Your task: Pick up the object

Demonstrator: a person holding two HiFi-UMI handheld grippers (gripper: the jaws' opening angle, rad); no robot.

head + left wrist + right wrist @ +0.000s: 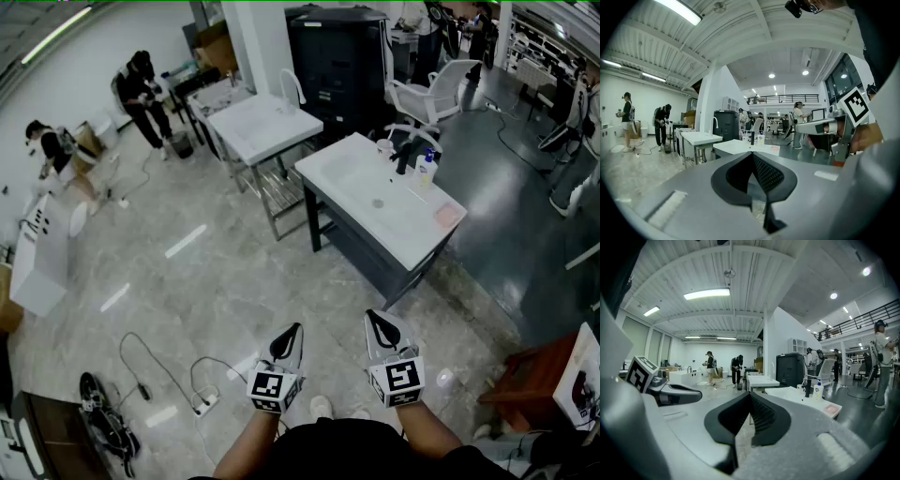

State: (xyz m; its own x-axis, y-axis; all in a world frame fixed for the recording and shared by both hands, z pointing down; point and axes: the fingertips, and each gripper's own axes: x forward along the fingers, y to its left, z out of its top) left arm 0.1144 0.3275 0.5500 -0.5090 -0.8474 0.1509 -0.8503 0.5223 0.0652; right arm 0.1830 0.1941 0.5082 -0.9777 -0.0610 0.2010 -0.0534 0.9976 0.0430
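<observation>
— When the head view is taken first, what is seen of the two grippers?

— Both are held low over the grey tiled floor (234, 281), side by side and a little apart. The left gripper (292, 336) and the right gripper (378, 323) are each seen with jaws closed to a point, and nothing is held by either. A marker cube (273, 388) printed with a black-and-white square pattern is carried on each. No letters can be made out in the patterns.

— Where is the object that is to be picked up?

— Which thing is meant cannot be told. Ahead of the grippers, and well apart from them, a white washbasin counter (398, 230) is seen. A black tap (405, 157), a pump bottle (427, 172) and a pink pad (449, 215) are set on it. The bottle's label is too small to be read.

— What is shown in the left gripper view?

— The left gripper (753, 157) is seen with its jaws pressed together and nothing between them. The counter (733, 147) is seen beyond their tip. The right gripper's cube (856, 104) is seen at the right edge, and its pattern is plain squares only.

— And in the right gripper view?

— The right gripper (750, 399) is seen closed and empty as well. The tap (807, 389), the bottle (817, 390) and the pink pad (831, 409) are seen on the counter, to the right of the jaw tip and well apart from it. The print on the bottle cannot be read here either. The left gripper's cube (641, 374) is seen at the left.
</observation>
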